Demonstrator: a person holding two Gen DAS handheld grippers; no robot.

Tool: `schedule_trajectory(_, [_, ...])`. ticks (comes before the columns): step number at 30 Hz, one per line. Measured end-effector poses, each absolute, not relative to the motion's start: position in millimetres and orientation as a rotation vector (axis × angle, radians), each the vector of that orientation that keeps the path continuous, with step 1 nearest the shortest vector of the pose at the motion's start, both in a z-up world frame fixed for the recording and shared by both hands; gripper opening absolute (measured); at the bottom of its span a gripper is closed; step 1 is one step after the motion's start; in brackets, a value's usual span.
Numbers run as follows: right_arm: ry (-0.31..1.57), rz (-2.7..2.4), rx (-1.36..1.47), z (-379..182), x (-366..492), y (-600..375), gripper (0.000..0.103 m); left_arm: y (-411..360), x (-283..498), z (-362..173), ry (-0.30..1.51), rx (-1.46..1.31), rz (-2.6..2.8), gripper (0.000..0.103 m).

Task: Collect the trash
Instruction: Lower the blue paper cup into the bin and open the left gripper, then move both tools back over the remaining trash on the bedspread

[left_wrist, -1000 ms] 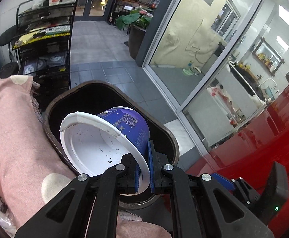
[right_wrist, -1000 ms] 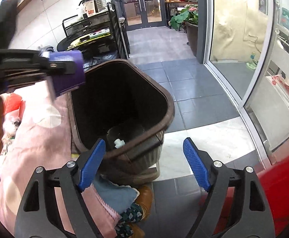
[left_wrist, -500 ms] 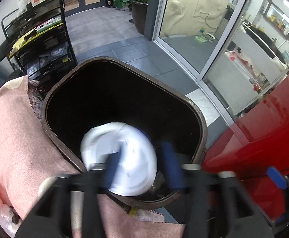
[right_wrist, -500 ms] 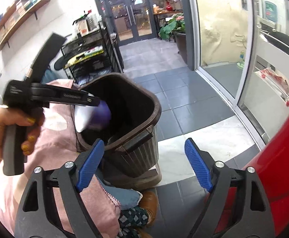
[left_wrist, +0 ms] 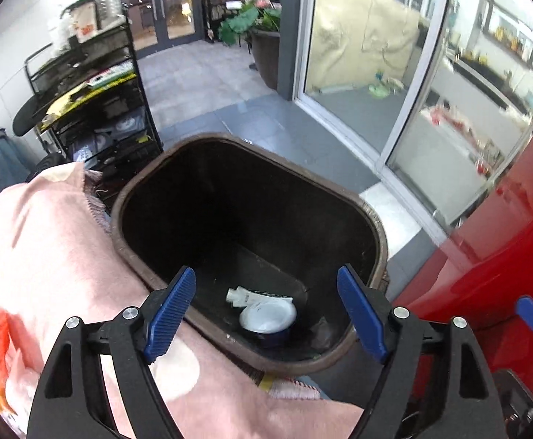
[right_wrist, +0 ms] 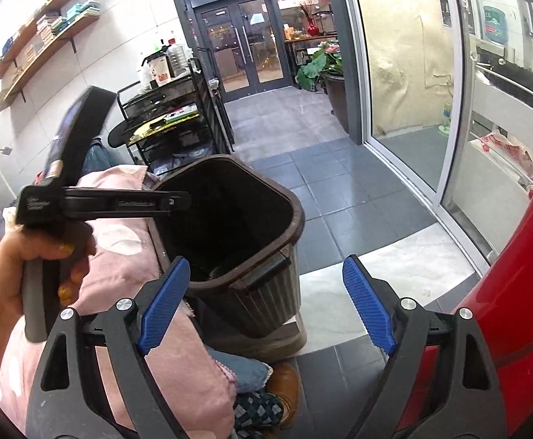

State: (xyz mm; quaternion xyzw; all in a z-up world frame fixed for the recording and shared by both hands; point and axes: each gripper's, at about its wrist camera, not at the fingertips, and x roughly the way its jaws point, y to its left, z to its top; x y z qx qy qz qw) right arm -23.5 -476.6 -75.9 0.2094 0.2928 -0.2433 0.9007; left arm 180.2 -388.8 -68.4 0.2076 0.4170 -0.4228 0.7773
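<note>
Two pieces of trash already lie at the bottom of the brown bin [left_wrist: 372, 226], which stands on the tiled floor between a pink cushion [left_wrist: 43, 245] on the left and a red panel [left_wrist: 504, 241] on the right. Inside, the white-rimmed blue cup [left_wrist: 268, 318] sits at the near end, touching a small white tube [left_wrist: 246, 295]. Left gripper [left_wrist: 266, 311], jaws wide apart, hangs over the bin; right gripper [right_wrist: 263, 303] is likewise spread and empty. No other trash shows; any print is unreadable.
</note>
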Motion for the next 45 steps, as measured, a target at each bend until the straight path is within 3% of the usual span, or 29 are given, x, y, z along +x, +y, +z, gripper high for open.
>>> schedule_trajectory(19, [0.58,-0.352,0.388,-68.3,6.7,-438.1,0.085,-240.0,140.7,-4.9,0.65,0.199,-0.737,0.088])
schedule_trajectory(23, [0.586,-0.306,0.363,-65.8,17.8,-423.3,0.09,-209.4,136.3,-4.2,0.603,0.179,-0.653,0.089])
schedule_trajectory(45, [0.771,0.082,0.204,-70.6,104.9,-285.7,0.091,-8.0,130.7,-39.4,0.63,0.026,-0.244,0.091])
